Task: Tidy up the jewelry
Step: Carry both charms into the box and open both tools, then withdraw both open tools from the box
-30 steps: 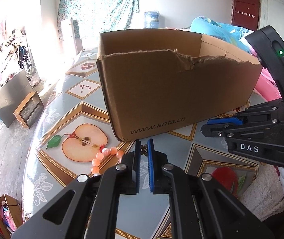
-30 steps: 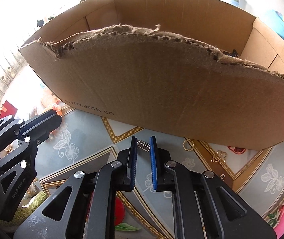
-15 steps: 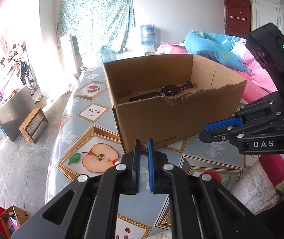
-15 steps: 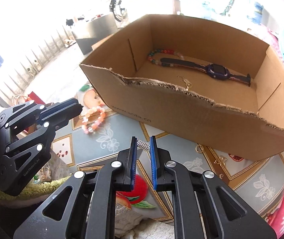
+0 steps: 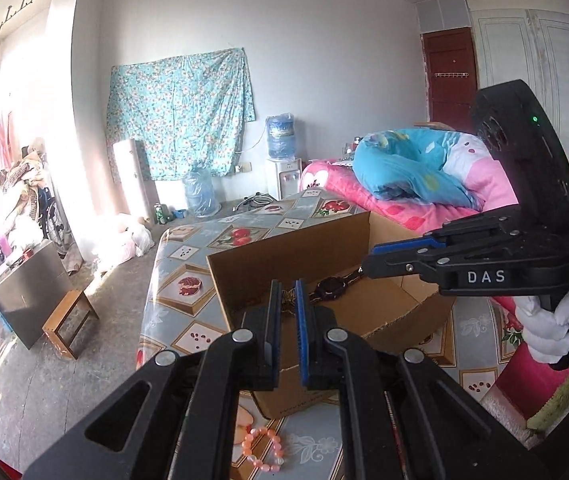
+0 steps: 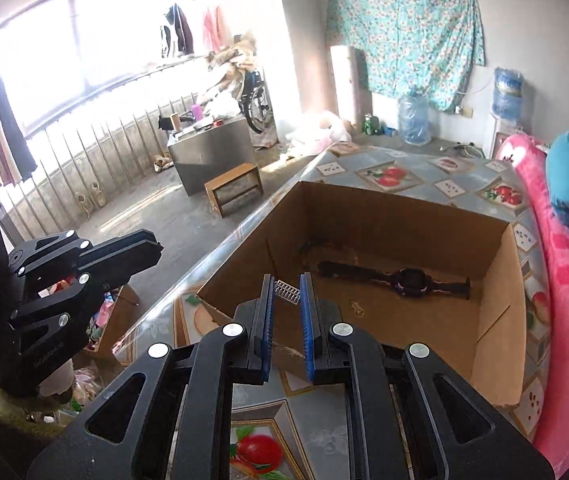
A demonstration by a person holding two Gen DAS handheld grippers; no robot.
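My left gripper (image 5: 287, 294) is shut on a small brownish beaded piece (image 5: 286, 299), held above the near edge of the open cardboard box (image 5: 284, 248). My right gripper (image 6: 286, 289) is shut on a small silver hair clip (image 6: 286, 291), held above the box's near wall (image 6: 244, 304). A dark wristwatch (image 6: 404, 280) lies on the box floor, also seen in the left wrist view (image 5: 330, 286). A pink bead bracelet (image 5: 262, 450) lies on the table in front of the box. Each gripper shows in the other's view, the right (image 5: 368, 258) and the left (image 6: 156, 246).
The box stands on a table with a fruit-patterned cloth (image 6: 388, 176). A small gold earring (image 6: 357, 307) lies inside the box. A pink bed with a blue quilt (image 5: 404, 168) borders the table on the right. A wooden stool (image 6: 234, 192) and metal cabinet (image 6: 212, 152) stand on the floor left.
Both grippers have risen from table level in front of the box to above its rim, each still holding its small piece. The box interior has come into view.
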